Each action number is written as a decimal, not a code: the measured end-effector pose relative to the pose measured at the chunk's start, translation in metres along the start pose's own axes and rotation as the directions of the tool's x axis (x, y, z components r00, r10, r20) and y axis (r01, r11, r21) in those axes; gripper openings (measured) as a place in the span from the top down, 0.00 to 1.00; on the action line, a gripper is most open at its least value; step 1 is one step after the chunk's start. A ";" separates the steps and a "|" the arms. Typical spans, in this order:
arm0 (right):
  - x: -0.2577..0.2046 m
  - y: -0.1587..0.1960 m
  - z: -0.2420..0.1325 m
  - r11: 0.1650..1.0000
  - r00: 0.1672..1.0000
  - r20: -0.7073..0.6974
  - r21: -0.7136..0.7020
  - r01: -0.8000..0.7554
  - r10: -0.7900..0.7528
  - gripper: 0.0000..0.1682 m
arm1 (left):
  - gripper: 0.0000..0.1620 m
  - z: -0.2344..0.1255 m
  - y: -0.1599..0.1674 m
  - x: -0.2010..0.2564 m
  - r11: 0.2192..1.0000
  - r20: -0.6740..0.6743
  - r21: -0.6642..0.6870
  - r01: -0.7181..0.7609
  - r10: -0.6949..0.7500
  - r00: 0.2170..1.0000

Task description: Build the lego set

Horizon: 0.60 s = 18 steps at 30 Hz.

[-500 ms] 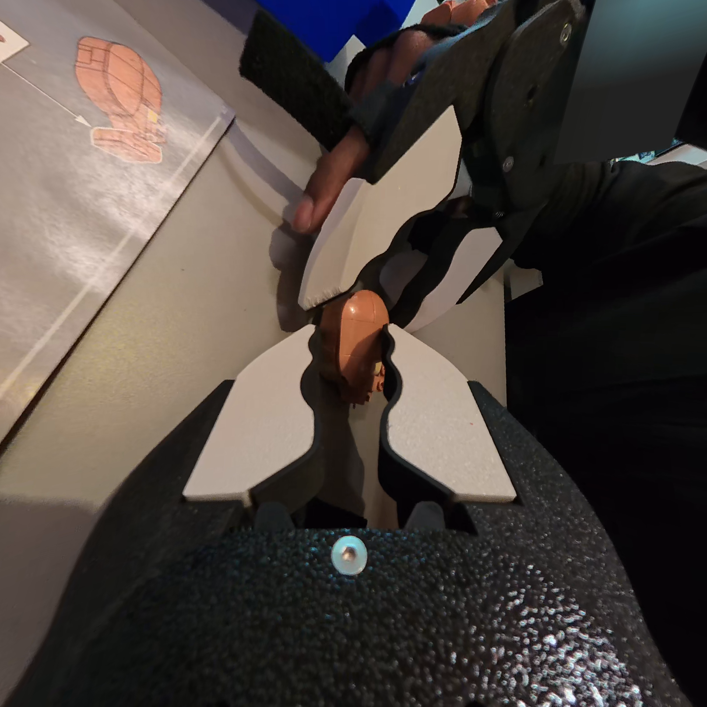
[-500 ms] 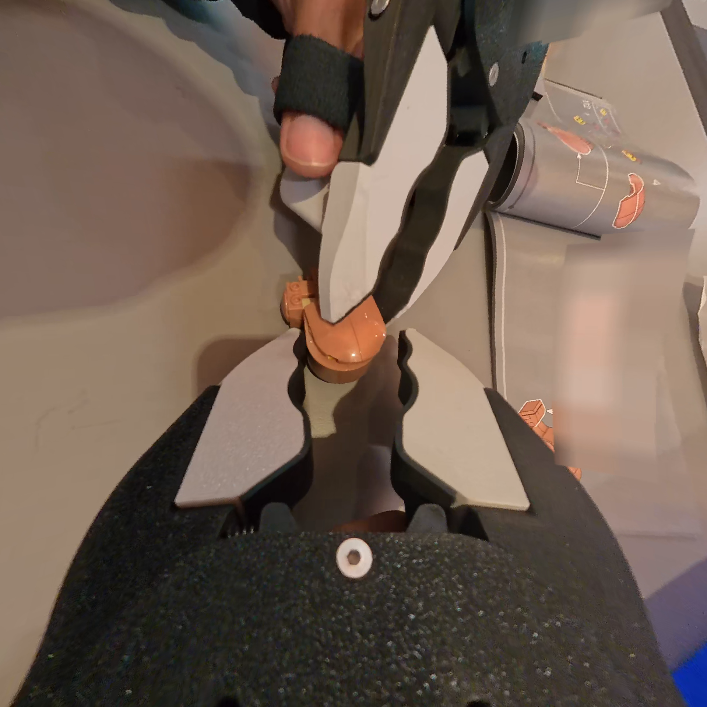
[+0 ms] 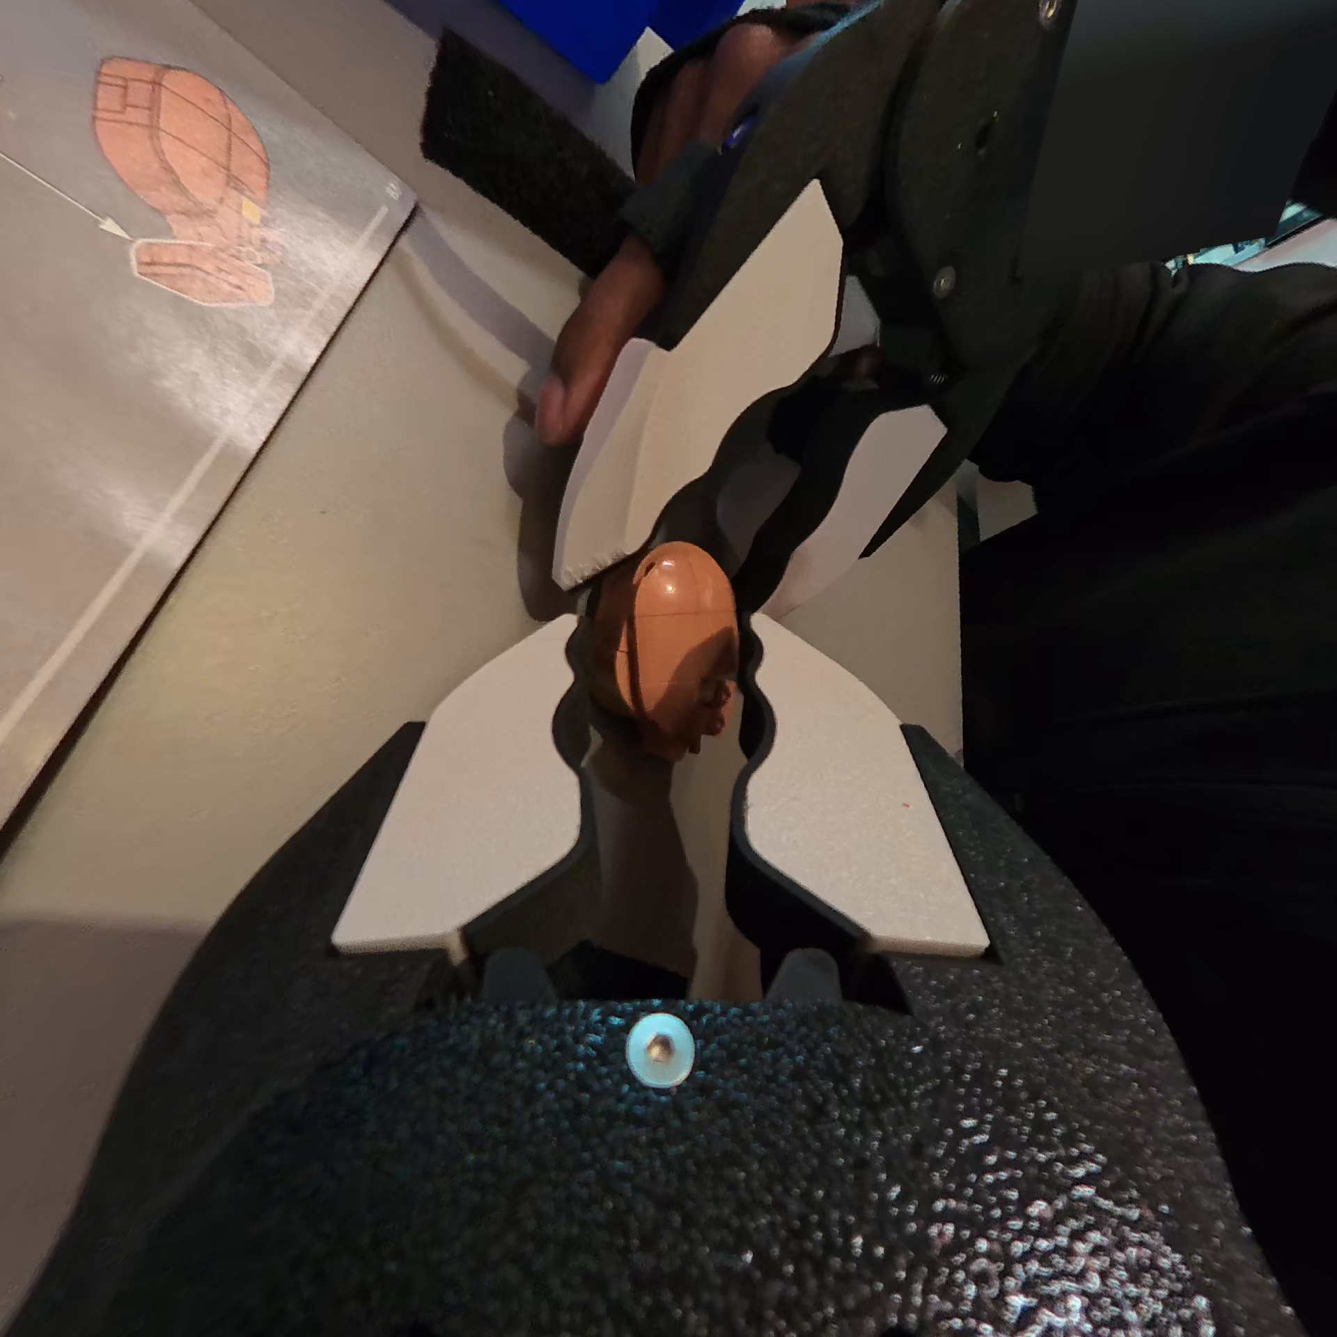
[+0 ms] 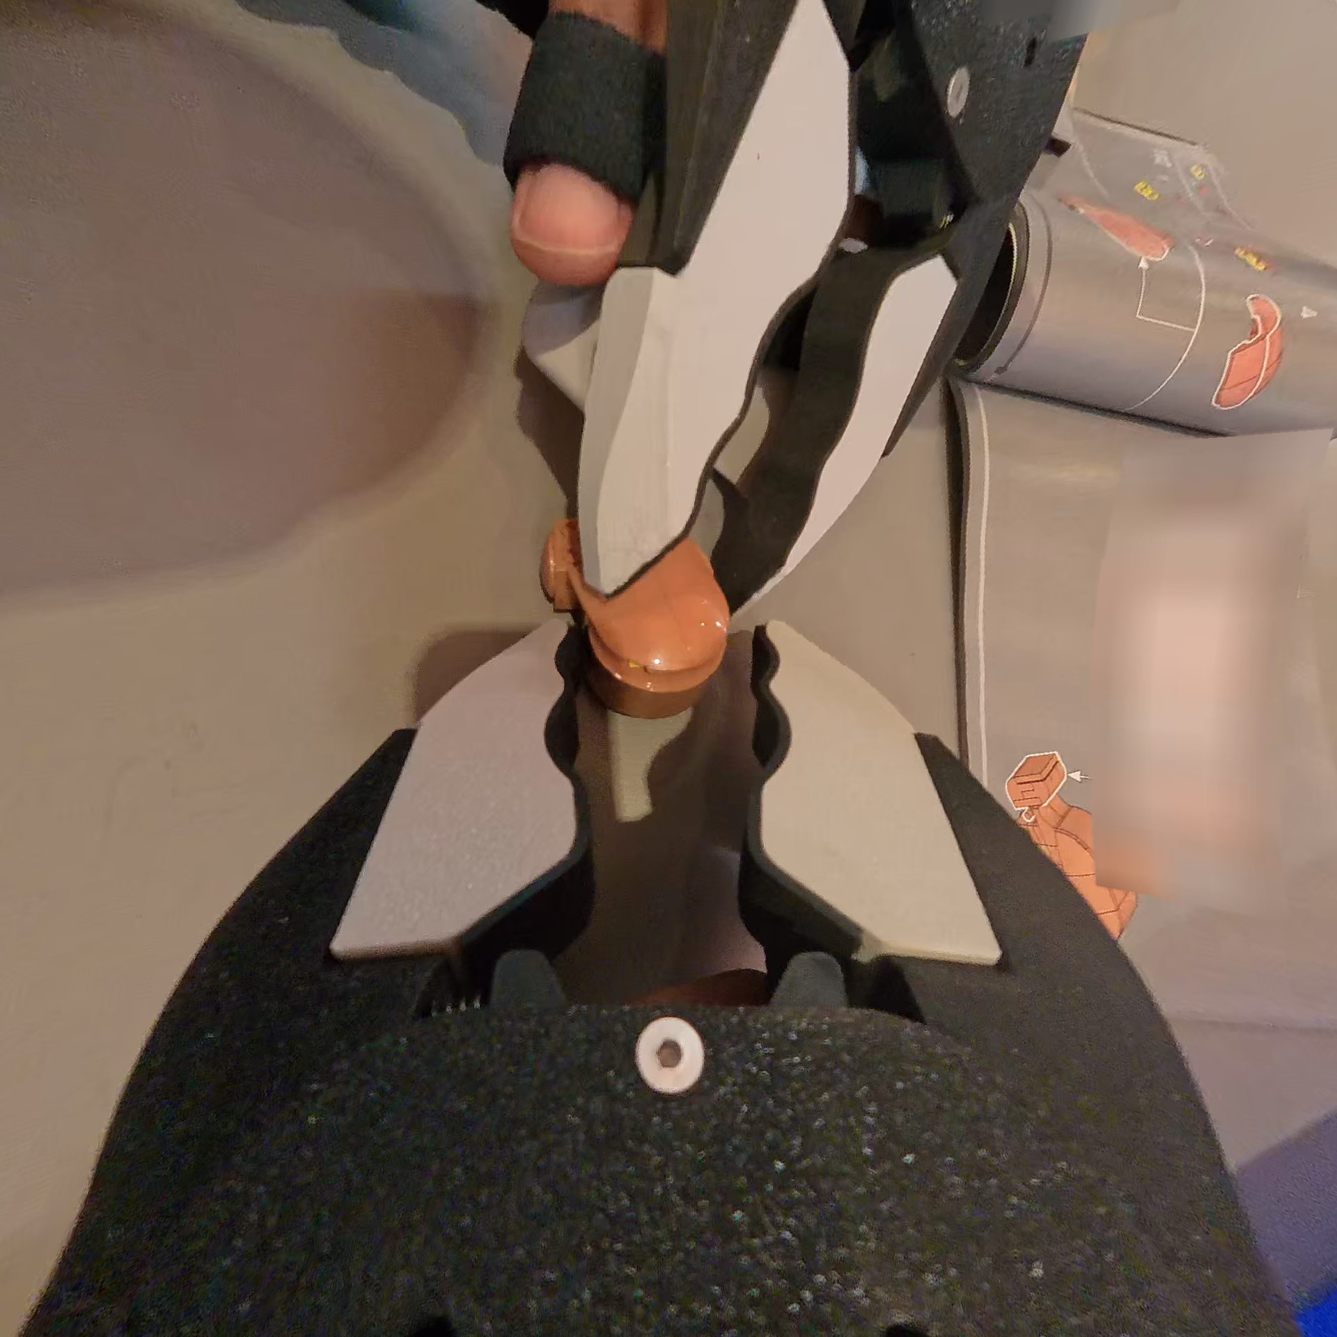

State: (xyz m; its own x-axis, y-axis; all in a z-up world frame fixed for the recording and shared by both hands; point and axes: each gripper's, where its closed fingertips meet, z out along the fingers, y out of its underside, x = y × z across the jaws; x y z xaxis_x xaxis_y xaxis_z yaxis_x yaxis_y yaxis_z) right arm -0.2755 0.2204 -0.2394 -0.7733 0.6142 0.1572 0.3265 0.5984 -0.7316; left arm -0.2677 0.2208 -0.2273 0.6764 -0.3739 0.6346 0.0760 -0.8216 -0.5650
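Lego assembly (image 3: 669,640), a rounded brown lump with a flat round base, hangs above the table (image 3: 239,651) between my two grippers, which meet nose to nose. Its long axis runs along my left gripper (image 3: 662,651), whose fingers are closed on its flanks with the dome pointing away. In the right wrist view the base faces me and sits just at the mouth of my right gripper (image 4: 662,644); its fingers stand partly apart, one touching the base, the other clear, gripping nothing I can see. I judge the right must close on the base. Instruction booklet (image 3: 145,304) lies well off to the side
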 end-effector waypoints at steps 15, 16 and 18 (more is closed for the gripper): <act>-0.006 0.001 0.003 1.000 0.996 0.091 -0.020 -0.022 0.023 0.79 | 0.78 -0.007 0.001 -0.007 1.000 0.049 -0.018 -0.023 0.023 0.999; -0.007 0.001 0.003 1.000 0.995 0.097 -0.019 -0.017 0.018 0.79 | 0.78 -0.007 0.001 -0.006 0.999 0.051 -0.020 -0.027 0.028 0.998; -0.009 0.001 0.003 1.000 0.994 0.107 -0.015 -0.004 0.006 0.79 | 0.78 -0.006 0.001 -0.006 0.999 0.053 -0.026 -0.033 0.034 0.998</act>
State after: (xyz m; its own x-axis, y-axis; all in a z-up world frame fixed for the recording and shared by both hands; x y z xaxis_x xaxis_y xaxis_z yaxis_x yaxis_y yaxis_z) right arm -0.2699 0.2140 -0.2432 -0.8249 0.5594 0.0814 0.3378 0.6033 -0.7224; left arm -0.2761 0.2195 -0.2281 0.7162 -0.3785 0.5864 0.0348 -0.8198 -0.5716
